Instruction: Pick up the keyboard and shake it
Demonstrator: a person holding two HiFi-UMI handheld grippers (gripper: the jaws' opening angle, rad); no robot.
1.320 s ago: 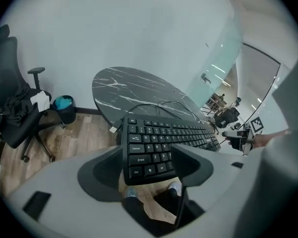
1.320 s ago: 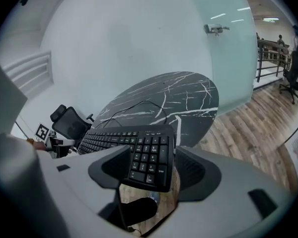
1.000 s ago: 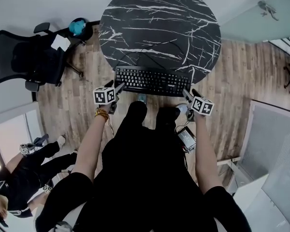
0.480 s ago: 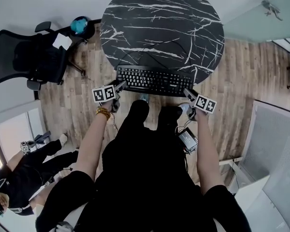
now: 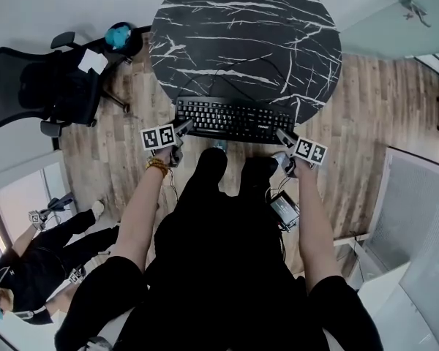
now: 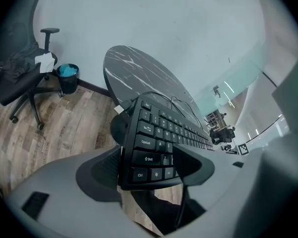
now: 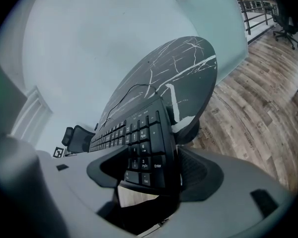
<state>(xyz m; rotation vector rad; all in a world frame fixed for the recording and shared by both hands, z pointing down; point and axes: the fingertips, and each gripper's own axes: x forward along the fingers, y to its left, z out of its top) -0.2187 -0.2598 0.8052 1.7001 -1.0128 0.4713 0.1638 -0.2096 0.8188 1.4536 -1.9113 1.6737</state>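
Note:
A black keyboard hangs level over the near edge of the round black marble table, held at both ends. My left gripper is shut on its left end, by the Shift and Ctrl keys. My right gripper is shut on its right end, across the number pad. In the left gripper view the keyboard runs away from the left gripper, tilted over the floor. In the right gripper view the keyboard stretches away from the right gripper, with its cable trailing onto the table.
A black office chair and a bin with a blue liner stand at the left. A person crouches at the lower left. A small device lies on the wood floor by my right leg. Glass panels stand at the right.
Both grippers have moved a little forward, toward the table, carrying the keyboard with them. Their hold on it is unchanged.

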